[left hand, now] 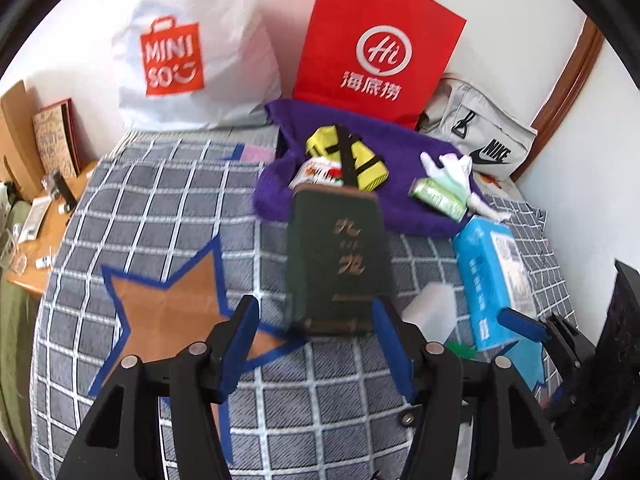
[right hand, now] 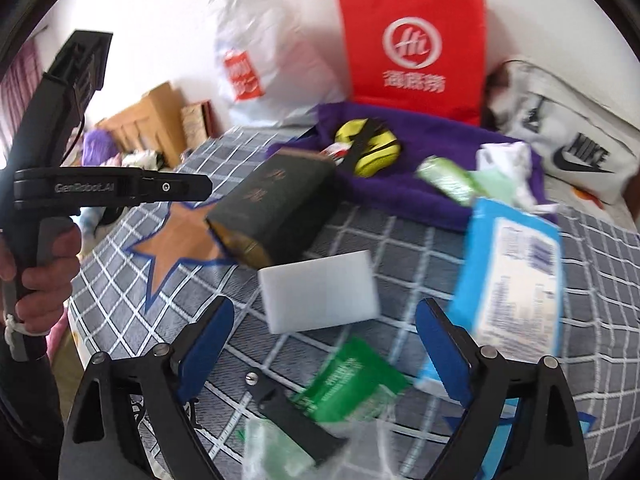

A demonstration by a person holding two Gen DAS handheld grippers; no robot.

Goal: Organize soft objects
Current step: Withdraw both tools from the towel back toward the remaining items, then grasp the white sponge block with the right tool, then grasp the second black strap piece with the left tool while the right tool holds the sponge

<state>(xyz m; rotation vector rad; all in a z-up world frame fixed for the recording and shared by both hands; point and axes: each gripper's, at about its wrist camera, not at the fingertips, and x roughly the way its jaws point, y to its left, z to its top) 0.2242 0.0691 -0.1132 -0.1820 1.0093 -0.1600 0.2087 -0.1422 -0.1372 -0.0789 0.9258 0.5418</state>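
A dark green box with gold characters (left hand: 340, 256) lies on the checked bedspread (left hand: 160, 208), its near end between the tips of my left gripper (left hand: 318, 312). The jaws stand open; the left pad is clear of the box. My right gripper (right hand: 326, 312) is open over a white sponge block (right hand: 320, 292), with a green packet (right hand: 352, 376) under it. A light blue tissue pack (right hand: 516, 272) lies by its right finger. Behind, a purple towel (left hand: 400, 160) carries a yellow and black pouch (left hand: 360, 156), a green packet (left hand: 438, 196) and a white glove (left hand: 452, 168).
A white Miniso bag (left hand: 188, 48), a red paper bag (left hand: 380, 44) and a grey Nike bag (left hand: 484, 136) lean on the wall behind the bed. A wooden desk with clutter (left hand: 44, 236) stands to the left. A brown star patch (left hand: 168, 300) marks the bedspread.
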